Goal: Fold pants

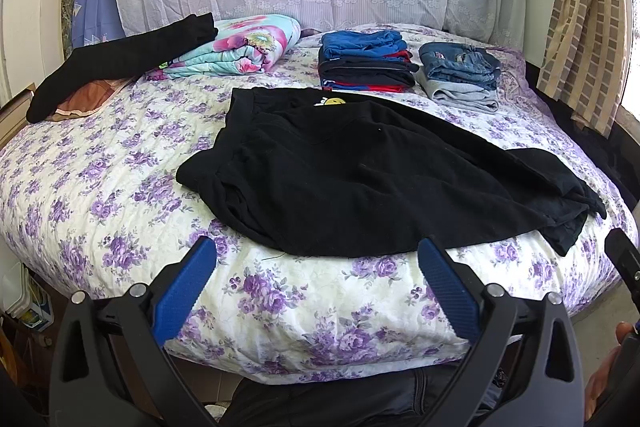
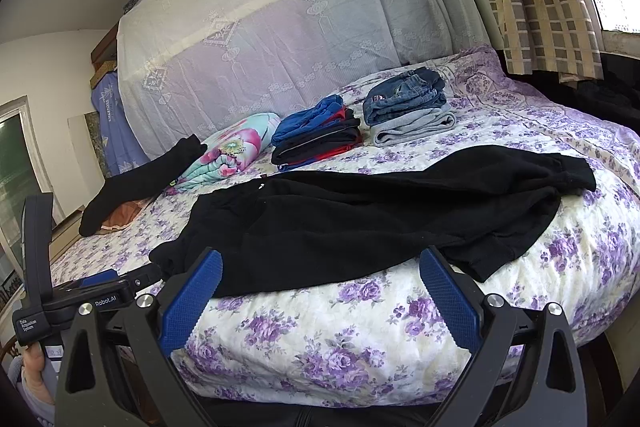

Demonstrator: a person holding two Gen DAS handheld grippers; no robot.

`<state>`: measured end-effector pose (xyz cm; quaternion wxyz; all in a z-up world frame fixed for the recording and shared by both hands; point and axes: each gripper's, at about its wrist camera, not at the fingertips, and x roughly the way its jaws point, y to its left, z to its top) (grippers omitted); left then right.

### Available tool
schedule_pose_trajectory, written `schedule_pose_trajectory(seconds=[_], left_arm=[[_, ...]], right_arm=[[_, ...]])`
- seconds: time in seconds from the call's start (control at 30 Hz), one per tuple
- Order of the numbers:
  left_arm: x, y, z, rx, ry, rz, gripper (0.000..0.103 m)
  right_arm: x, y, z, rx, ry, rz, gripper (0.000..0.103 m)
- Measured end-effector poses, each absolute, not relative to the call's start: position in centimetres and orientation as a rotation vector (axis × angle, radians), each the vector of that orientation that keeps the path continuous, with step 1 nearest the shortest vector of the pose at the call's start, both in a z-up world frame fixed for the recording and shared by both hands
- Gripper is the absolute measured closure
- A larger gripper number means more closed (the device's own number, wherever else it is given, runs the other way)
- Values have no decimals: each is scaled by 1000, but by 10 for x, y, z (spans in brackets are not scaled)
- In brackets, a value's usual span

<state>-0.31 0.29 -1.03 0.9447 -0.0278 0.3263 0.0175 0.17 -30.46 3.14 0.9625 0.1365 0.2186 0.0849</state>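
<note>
Black pants (image 1: 360, 171) lie spread across the near half of the bed, waistband to the left with a yellow smiley patch, legs running right toward the cuffs (image 2: 576, 171). In the right wrist view the same pants (image 2: 360, 219) reach the bed's near edge. My left gripper (image 1: 318, 247) hangs open just short of the pants' near hem, nothing between its blue pads. My right gripper (image 2: 320, 261) is open too, over the near hem, and holds nothing. The left gripper's body (image 2: 80, 291) shows at the left of the right wrist view.
On the flowered bedspread (image 1: 100, 187), a stack of folded blue, black and red clothes (image 1: 366, 63) and folded jeans on a grey garment (image 1: 460, 75) sit at the back. A floral quilt (image 1: 240, 47) and another black garment (image 1: 120, 59) lie back left. A checked curtain (image 1: 580, 19) hangs right.
</note>
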Motion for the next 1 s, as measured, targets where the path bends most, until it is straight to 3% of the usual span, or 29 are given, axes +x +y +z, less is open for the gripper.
schedule_pose_trajectory(seconds=[1.0], left_arm=[[-6, 2, -14, -59, 668, 35, 4]], right_arm=[[1, -301, 31, 277, 445, 172, 3]])
